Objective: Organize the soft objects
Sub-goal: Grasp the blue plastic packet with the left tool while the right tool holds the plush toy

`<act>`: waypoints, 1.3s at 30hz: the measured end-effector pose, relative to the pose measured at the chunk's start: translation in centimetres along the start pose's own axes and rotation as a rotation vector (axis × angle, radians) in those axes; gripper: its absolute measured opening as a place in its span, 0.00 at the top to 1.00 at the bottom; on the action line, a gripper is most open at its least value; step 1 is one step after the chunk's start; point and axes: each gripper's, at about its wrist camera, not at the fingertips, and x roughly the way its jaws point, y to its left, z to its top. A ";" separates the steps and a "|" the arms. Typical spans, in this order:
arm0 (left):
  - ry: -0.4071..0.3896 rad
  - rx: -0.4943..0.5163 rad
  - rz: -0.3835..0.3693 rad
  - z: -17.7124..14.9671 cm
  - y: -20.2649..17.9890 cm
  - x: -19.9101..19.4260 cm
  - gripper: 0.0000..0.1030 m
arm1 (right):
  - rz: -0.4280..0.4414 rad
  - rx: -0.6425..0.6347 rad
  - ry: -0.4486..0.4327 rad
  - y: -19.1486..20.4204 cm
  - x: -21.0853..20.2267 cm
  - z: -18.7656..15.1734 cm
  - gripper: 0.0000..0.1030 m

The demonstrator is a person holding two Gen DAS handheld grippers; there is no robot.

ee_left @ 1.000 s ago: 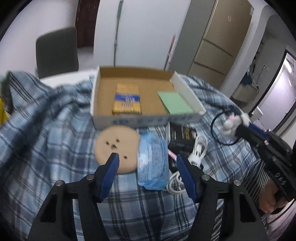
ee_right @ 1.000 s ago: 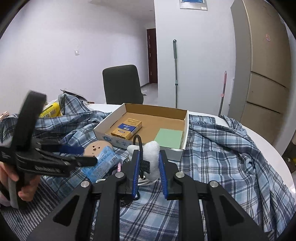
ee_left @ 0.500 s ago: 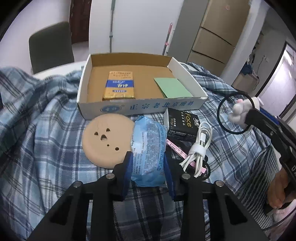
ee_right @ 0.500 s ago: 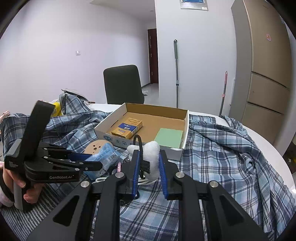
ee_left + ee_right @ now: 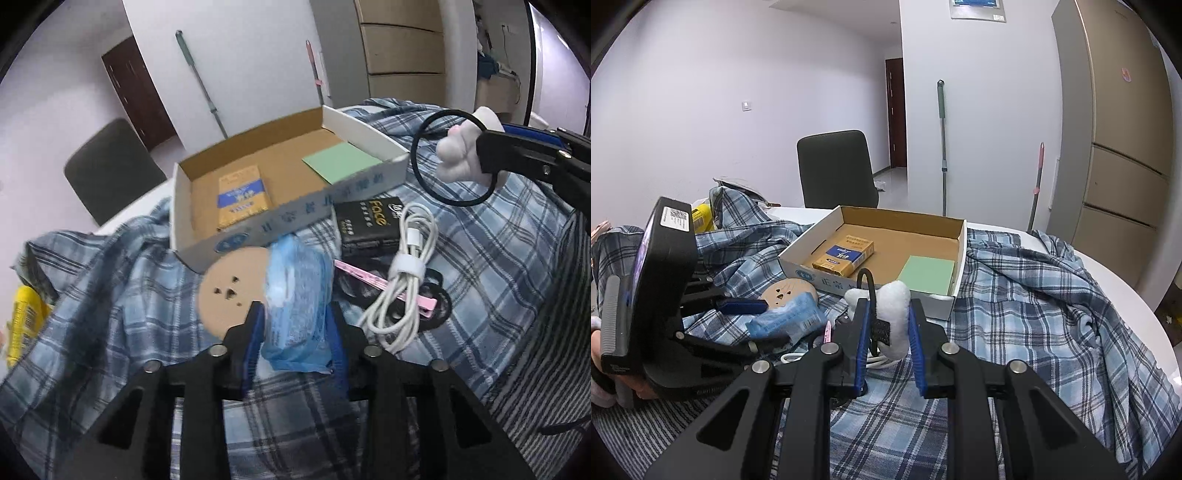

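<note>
My left gripper (image 5: 295, 332) pinches the blue tissue pack (image 5: 297, 302); my right gripper (image 5: 888, 328) clamps the plush hair tie (image 5: 892, 315), both bound for the cardboard box (image 5: 945, 306)

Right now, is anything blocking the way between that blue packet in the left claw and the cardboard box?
Only the box's own front wall. The left gripper is shut on the blue packet, which sits just in front of that wall, partly over the tan round pad. Inside the box, bare floor shows between the yellow packet and the green pad.
</note>
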 end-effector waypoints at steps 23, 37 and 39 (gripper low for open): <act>0.077 -0.396 -0.388 0.2 6.3 3.4 0.70 | 0.012 -0.010 0.000 0.3 -0.1 -0.1 0.81; -0.050 0.001 -0.074 0.2 -0.4 -0.3 0.78 | -0.004 -0.022 -0.014 0.2 -0.3 -0.1 0.81; -0.022 -0.010 -0.095 0.1 -0.4 -0.1 0.72 | -0.004 -0.022 -0.016 0.2 -0.4 -0.1 0.81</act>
